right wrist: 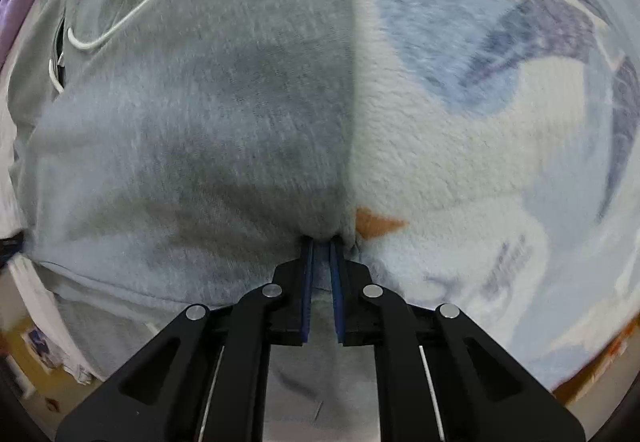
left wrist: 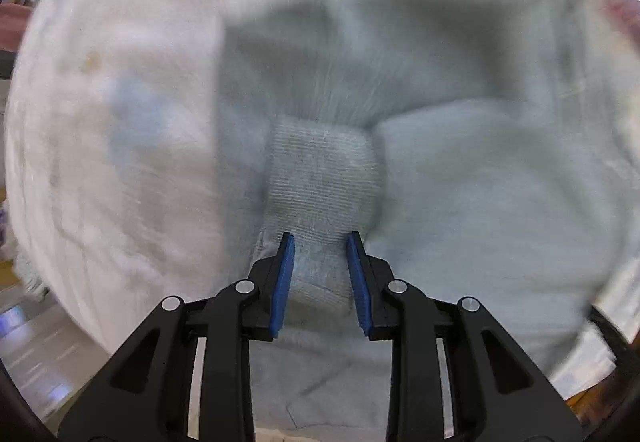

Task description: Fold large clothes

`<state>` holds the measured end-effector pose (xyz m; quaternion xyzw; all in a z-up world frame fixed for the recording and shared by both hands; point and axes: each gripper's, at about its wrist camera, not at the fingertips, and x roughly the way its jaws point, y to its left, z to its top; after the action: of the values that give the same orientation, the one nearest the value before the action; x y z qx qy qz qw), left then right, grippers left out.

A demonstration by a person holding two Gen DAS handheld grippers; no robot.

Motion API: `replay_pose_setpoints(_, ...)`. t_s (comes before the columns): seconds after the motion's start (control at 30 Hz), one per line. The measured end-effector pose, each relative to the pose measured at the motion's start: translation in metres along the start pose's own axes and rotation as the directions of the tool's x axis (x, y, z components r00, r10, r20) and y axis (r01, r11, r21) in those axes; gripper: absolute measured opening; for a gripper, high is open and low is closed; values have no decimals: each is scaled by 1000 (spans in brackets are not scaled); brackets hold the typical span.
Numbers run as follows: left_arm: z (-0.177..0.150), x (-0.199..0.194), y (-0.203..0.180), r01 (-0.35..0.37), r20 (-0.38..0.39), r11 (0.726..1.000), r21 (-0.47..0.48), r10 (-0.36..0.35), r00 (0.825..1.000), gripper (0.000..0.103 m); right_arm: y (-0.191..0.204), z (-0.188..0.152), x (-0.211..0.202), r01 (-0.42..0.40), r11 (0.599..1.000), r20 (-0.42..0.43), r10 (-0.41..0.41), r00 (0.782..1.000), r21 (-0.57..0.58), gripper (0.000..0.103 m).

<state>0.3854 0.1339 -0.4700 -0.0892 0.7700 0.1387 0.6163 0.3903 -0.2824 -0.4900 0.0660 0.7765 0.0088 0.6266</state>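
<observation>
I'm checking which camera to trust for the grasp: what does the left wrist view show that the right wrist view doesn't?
Only the left wrist view shows the ribbed cuff held between the left gripper fingers, and the plain white cloth beside it.

Only the right wrist view shows the white drawstring, the blue-patterned fleece blanket and the right gripper pinching a fabric edge.

Both show the pale grey-blue hoodie, somewhat blurred.

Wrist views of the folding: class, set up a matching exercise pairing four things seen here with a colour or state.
Column A:
1. left tool
2. right tool
3. drawstring
4. blanket

Column B:
a. white
b. pale fleece with blue patches
c. nearly closed on the grey hoodie edge
d. pads wider apart around a ribbed cuff

Pairs: 1-d, 2-c, 3-a, 4-b
</observation>
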Motion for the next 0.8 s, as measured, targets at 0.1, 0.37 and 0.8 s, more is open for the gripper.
replay_pose_setpoints(0.1, 7, 2, -12, -38, 22, 997, 65, 36, 999, 26, 17, 1, 3, 20, 998, -22, -22, 1000, -53, 11)
replay_pose_setpoints(0.37, -2, -24, -19, -103, 75, 992, 73, 98, 992, 69, 13, 19, -24, 12, 999, -44, -10, 999, 42, 41)
replay_pose_setpoints(0.8, -70, -120, -19, 47, 166, 997, 66, -57, 984, 82, 44, -78, -166, -100, 994, 185, 105, 977, -36, 86)
